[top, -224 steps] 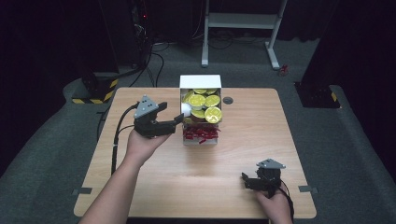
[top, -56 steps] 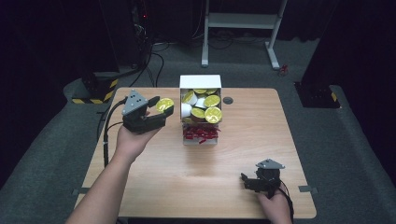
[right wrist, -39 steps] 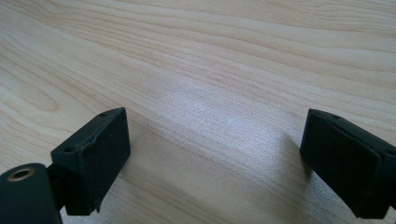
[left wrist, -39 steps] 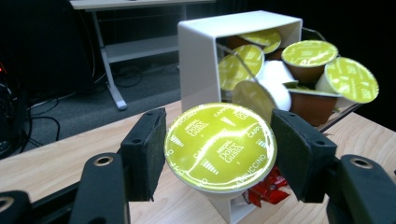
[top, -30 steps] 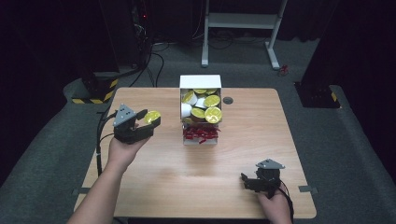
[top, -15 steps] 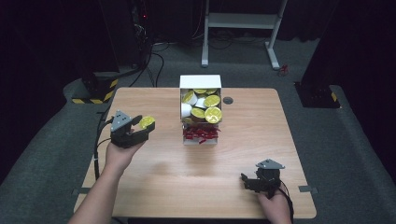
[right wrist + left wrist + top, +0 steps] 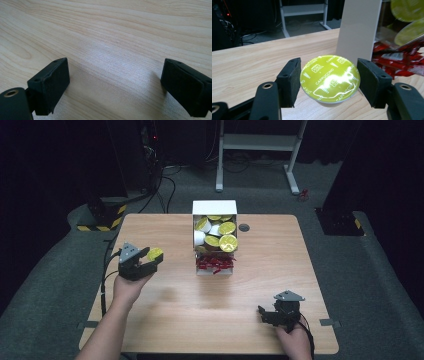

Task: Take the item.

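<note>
The coffee capsule (image 7: 330, 78), with a yellow-green foil lid that reads "Cappuccino", sits between the two black jaws of the left gripper (image 7: 329, 83), and the pads pinch it from both sides. In the high view this left gripper (image 7: 145, 262) is over the left part of the wooden table (image 7: 260, 330), and the capsule (image 7: 154, 254) shows at its tip with the lid facing up. The right gripper (image 7: 117, 85) is near the front right edge of the table; its jaws are spread wide with only bare wood between them. Farther back, in the middle of the table, stands a white box (image 7: 215, 208) full of similar capsules, and red packets (image 7: 215, 264) lie at its front.
</note>
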`<action>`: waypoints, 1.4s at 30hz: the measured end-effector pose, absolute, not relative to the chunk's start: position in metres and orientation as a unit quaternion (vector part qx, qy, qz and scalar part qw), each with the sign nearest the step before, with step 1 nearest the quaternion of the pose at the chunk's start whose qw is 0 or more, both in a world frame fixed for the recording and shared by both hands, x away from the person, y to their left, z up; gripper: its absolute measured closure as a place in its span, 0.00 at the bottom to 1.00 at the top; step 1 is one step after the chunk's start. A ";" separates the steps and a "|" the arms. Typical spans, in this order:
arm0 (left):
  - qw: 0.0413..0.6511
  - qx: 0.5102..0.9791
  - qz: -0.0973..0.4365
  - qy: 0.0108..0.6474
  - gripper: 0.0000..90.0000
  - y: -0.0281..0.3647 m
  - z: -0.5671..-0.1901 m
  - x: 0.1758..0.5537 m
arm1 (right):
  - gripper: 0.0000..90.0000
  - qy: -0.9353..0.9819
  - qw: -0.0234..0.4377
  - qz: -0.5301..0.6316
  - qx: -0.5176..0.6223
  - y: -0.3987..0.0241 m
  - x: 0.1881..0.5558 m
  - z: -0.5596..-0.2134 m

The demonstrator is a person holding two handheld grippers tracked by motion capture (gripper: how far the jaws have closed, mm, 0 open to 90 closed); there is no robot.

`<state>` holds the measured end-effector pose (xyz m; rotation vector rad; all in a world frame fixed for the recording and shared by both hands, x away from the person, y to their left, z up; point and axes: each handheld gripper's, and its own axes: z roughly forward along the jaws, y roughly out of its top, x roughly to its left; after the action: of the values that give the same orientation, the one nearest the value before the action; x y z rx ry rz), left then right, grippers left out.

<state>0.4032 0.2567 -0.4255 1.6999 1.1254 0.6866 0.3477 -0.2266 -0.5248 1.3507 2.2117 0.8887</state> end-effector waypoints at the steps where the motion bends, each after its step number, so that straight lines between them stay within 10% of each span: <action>1: 0.474 0.695 0.281 0.462 0.43 0.257 -0.428 0.404 | 0.09 0.791 0.199 0.318 0.483 -0.227 0.348 -0.525; 42: 0.393 0.719 0.256 0.513 0.43 0.246 -0.481 0.449 | 0.09 0.791 0.198 0.318 0.483 -0.226 0.347 -0.525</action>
<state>0.4494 0.2460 -0.4815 1.8244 1.3011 0.6492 0.3467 -0.2263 -0.5247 1.3517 2.2145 0.8899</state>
